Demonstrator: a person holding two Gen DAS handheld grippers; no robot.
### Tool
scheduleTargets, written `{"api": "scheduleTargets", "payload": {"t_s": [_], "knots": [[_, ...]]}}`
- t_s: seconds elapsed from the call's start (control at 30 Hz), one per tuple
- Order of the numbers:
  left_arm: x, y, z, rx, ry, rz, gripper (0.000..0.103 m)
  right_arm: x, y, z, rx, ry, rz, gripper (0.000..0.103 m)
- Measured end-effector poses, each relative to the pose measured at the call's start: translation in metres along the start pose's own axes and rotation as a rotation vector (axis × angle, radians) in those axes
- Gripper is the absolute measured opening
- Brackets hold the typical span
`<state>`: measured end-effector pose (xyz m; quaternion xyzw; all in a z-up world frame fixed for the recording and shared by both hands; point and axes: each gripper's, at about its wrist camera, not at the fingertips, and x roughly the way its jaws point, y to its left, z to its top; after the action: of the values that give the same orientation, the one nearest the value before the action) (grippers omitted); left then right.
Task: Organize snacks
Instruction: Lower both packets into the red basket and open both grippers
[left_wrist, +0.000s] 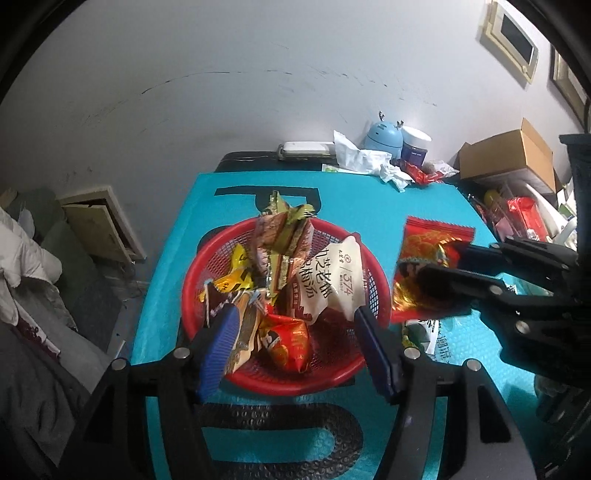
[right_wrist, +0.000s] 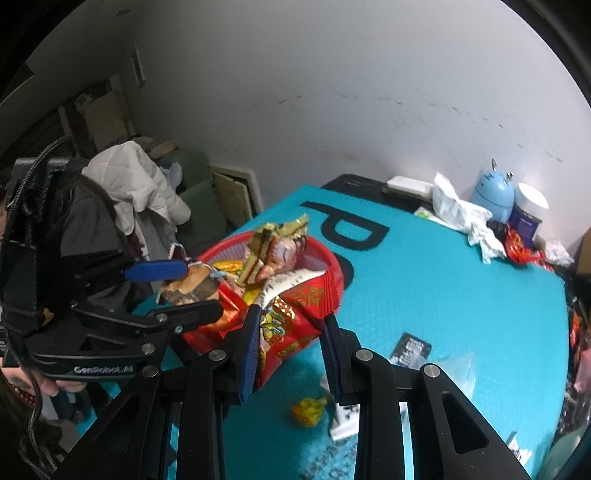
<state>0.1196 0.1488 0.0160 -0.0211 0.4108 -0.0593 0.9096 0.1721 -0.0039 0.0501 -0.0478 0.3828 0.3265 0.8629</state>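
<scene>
Red mesh plastic basket mostly filled; my right claw grips a red foil snack packet — left claw wide, empty — a small yellow wrapped candy waits on the tabletop.

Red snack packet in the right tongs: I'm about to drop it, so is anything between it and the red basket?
Nothing visible blocks it. The red foil snack packet hangs beside the red mesh plastic basket, already heaped with snacks.

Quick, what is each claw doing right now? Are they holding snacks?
Left claw: open over the red basket; a brown snack packet lies against one finger, grip unclear.
Right claw: shut on the red snack packet, beside the basket.
</scene>
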Motion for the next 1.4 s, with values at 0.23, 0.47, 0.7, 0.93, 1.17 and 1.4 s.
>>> {"api": "scheduleTargets", "payload": {"t_s": [0.23, 0.47, 0.7, 0.93, 1.17, 1.4], "knots": [[-0.006, 0.019, -0.005, -0.041, -0.003, 0.014, 0.063, 0.022, 0.018, 0.016, -0.056, -0.005, -0.002, 0.03], [-0.011, 0.033, -0.008, -0.069, -0.017, 0.031, 0.063, 0.044, 0.031, 0.022, -0.097, 0.002, -0.013, 0.031], [-0.003, 0.038, -0.009, -0.073, 0.0, 0.032, 0.063, 0.056, 0.029, 0.014, -0.099, 0.047, -0.039, 0.051], [-0.006, 0.033, -0.008, -0.063, -0.004, 0.028, 0.063, 0.046, 0.022, 0.012, -0.077, 0.038, -0.052, 0.051], [-0.017, 0.022, -0.003, -0.051, -0.033, 0.029, 0.063, 0.026, 0.021, 0.017, -0.073, -0.002, -0.064, 0.051], [-0.035, 0.006, 0.003, -0.024, -0.074, 0.028, 0.063, -0.005, 0.021, 0.017, -0.068, -0.047, -0.09, 0.051]]}}
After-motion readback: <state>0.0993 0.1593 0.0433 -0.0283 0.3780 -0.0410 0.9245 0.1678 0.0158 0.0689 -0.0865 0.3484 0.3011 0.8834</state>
